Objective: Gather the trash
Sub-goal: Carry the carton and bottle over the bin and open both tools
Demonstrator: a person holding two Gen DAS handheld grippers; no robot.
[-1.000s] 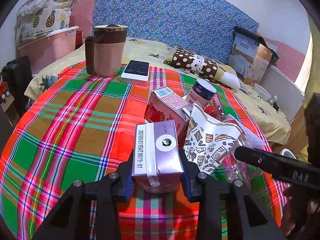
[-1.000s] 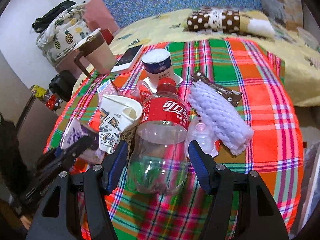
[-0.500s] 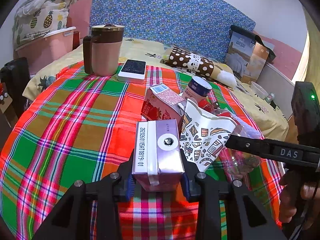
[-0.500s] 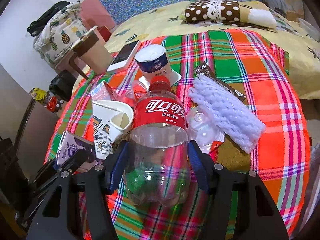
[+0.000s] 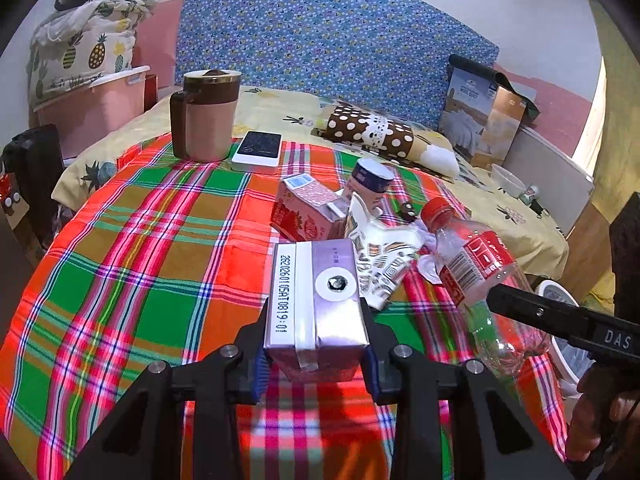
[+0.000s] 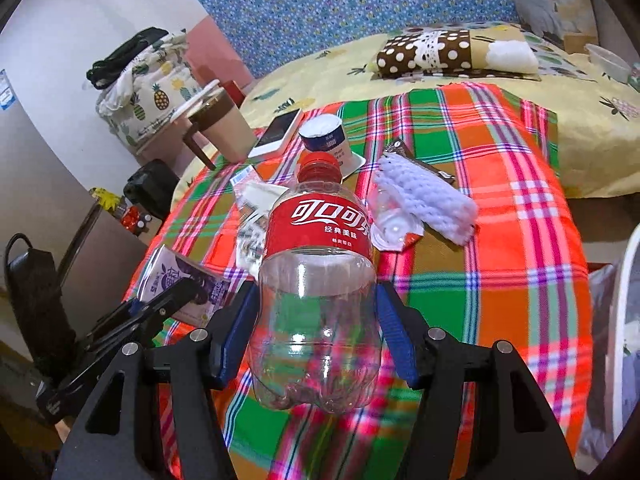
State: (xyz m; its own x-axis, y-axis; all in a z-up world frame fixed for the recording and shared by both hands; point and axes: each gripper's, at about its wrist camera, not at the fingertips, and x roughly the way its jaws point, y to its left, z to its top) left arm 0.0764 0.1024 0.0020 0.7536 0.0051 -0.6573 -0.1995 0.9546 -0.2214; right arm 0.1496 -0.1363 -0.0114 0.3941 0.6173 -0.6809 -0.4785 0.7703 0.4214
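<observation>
My left gripper [image 5: 314,354] is shut on a purple drink carton [image 5: 316,300], held above the plaid tablecloth [image 5: 140,272]. My right gripper [image 6: 316,334] is shut on an empty clear cola bottle [image 6: 316,280] with a red label and cap, lifted off the cloth; the same bottle [image 5: 480,276] shows at the right of the left wrist view. More trash lies on the table: a pink strawberry carton [image 5: 304,212], a crumpled patterned paper cup [image 5: 380,260], a yogurt cup [image 6: 326,136], a white foam net [image 6: 428,200], a clear plastic lid [image 6: 394,224] and a dark wrapper [image 6: 424,162].
A brown and pink mug [image 5: 206,116] and a phone [image 5: 258,150] stand at the table's far side. A dotted pillow [image 5: 368,134] lies on the yellow bed behind. A white bin rim [image 6: 624,320] shows at the right edge. A person's hand [image 5: 596,412] holds the right gripper.
Both grippers have pulled back and risen a little with their loads. The cola bottle has come up off the cloth and away from the pile; the carton stays gripped.
</observation>
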